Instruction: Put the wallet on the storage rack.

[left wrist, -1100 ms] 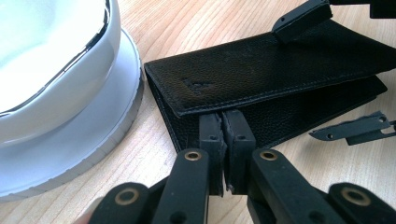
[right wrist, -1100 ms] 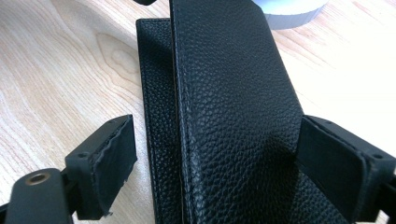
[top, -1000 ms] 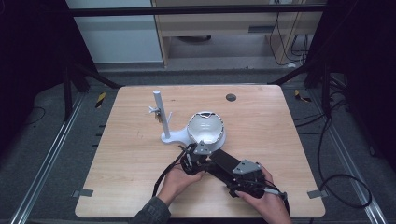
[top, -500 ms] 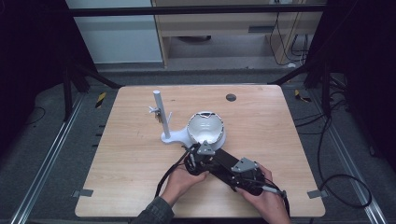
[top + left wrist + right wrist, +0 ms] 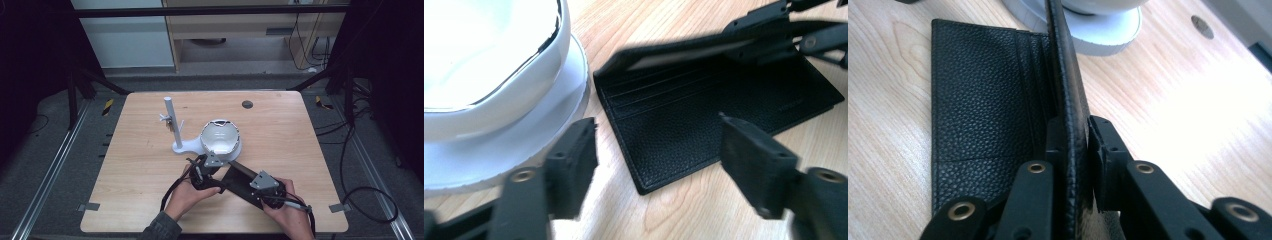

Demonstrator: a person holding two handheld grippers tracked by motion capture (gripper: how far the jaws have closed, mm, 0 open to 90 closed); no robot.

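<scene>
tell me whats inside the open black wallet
The black wallet lies open on the table, showing stitched card slots, all apparently empty. The right claw pinches its raised flap, which hides that half's inner face. Slot depths are not visible.

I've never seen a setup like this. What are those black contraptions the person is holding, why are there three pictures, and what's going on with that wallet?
There is no robot here: a person holds a hand tool with two black jaws in each hand. The high view looks down from above the wooden table. The other two pictures come from small cameras riding on the tools, looking along their jaws.

On the table lie a black wallet, opened flat, and a white bowl on a white stand with an upright post.

The right gripper has just been closing and now pinches one raised flap of the wallet. The left gripper has just been opening; its jaws stand apart above the wallet's flat half, gripping nothing.
</scene>
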